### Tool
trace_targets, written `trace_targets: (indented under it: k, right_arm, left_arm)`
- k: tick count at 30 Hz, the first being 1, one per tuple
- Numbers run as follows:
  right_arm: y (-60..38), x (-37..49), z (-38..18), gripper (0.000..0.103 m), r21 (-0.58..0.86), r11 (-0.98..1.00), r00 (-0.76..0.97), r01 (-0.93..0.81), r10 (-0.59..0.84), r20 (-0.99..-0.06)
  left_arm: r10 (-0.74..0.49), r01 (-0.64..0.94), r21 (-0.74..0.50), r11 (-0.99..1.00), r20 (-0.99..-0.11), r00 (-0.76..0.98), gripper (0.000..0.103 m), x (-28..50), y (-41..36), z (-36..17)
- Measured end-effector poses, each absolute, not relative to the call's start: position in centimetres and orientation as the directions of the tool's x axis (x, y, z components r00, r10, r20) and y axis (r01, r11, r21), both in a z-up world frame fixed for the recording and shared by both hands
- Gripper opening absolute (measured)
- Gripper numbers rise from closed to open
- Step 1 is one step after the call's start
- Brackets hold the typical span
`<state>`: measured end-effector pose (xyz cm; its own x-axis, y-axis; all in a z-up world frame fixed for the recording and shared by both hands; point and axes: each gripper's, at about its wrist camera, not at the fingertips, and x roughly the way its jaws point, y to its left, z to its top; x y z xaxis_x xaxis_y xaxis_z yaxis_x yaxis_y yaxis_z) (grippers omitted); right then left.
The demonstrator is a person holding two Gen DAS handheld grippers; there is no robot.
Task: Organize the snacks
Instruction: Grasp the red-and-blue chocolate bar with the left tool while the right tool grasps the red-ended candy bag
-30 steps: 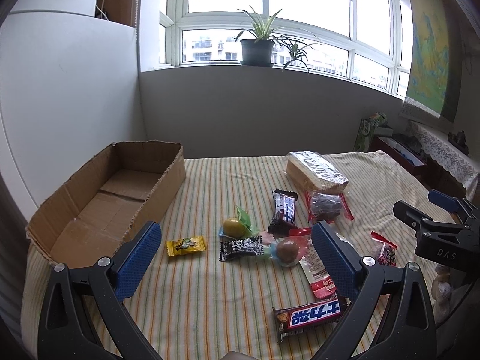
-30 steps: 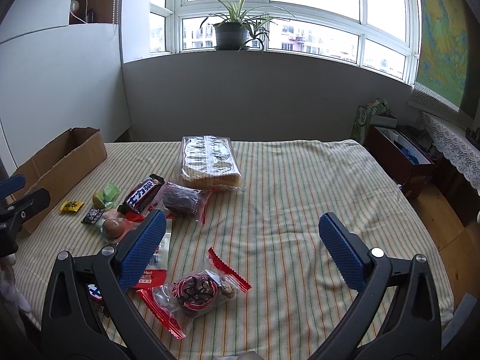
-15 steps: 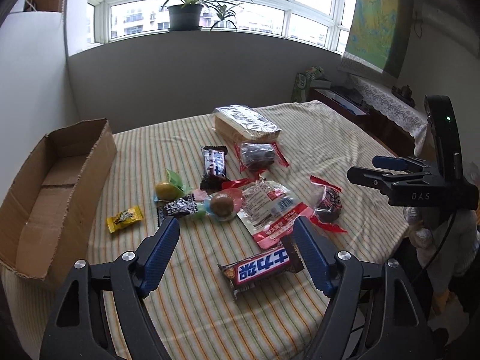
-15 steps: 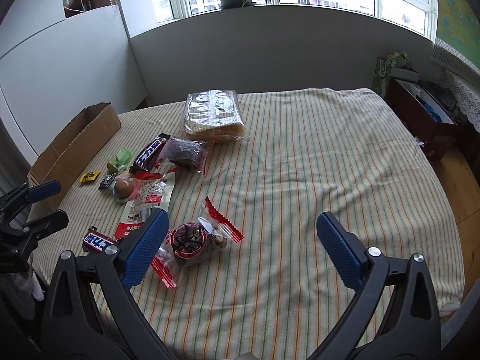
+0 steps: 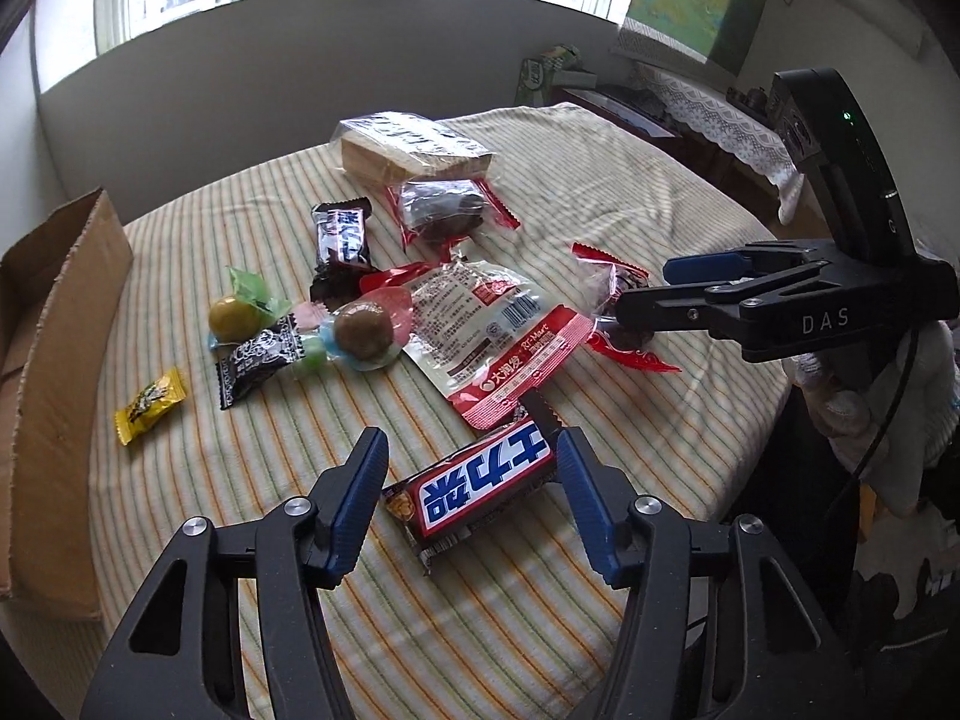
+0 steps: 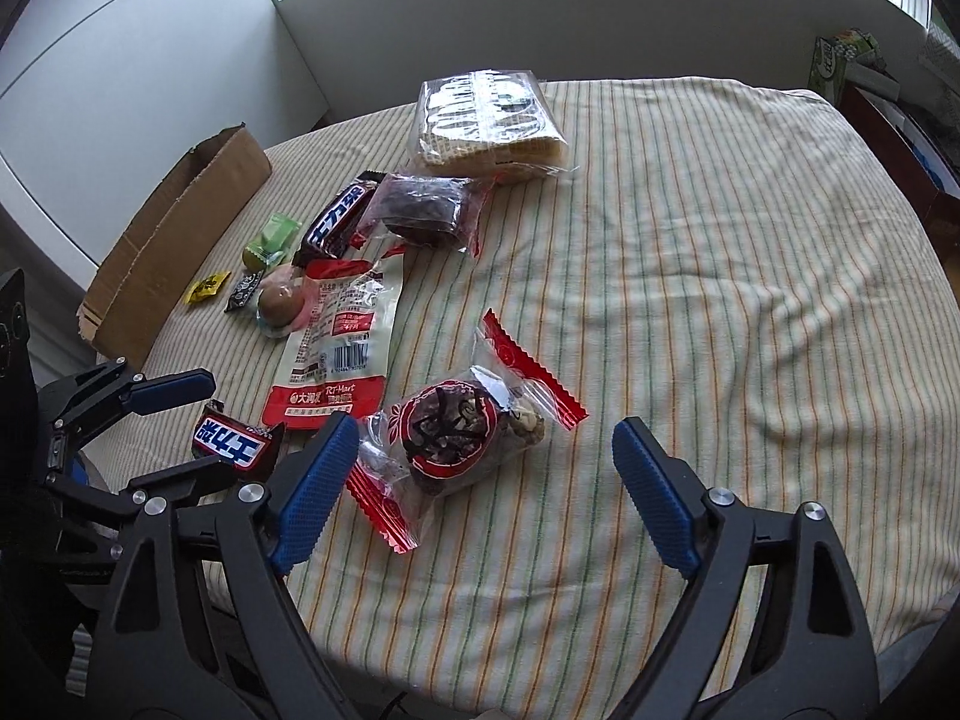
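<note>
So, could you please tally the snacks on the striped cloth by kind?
Chocolate bars: 2
Red-edged clear cake packs: 2
Round wrapped sweets: 2
Small flat candies: 2
Sandwich pack: 1
Red-and-white pouch: 1
Total: 10

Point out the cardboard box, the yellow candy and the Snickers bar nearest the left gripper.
cardboard box [image 5: 66,324], left wrist view, on its near side wall.
yellow candy [image 5: 150,405], left wrist view, on the wrapper's middle.
Snickers bar [image 5: 474,489], left wrist view, on the blue lettering.
</note>
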<state>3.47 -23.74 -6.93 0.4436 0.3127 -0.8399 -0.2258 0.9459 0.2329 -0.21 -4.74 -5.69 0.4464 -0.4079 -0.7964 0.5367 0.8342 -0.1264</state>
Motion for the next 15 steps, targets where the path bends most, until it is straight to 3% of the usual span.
trace_targets:
  k: [7, 15]
  right_arm:
    - [-23.1, 3.9, -7.7, 0.087, 0.215, 0.949, 0.439, -0.232, 0.300, -0.847]
    - [-23.0, 3.9, -7.5, 0.087, 0.204, 0.952, 0.450, -0.229, 0.290, -0.845]
  left_arm:
    - [-0.356, 0.540, -0.053, 0.840, -0.805, 0.475, 0.054, -1.0, -5.3, -6.3]
    - [-0.379, 0.527, -0.099, 0.844, -0.805, 0.457, 0.052, -1.1, -4.3, -6.5]
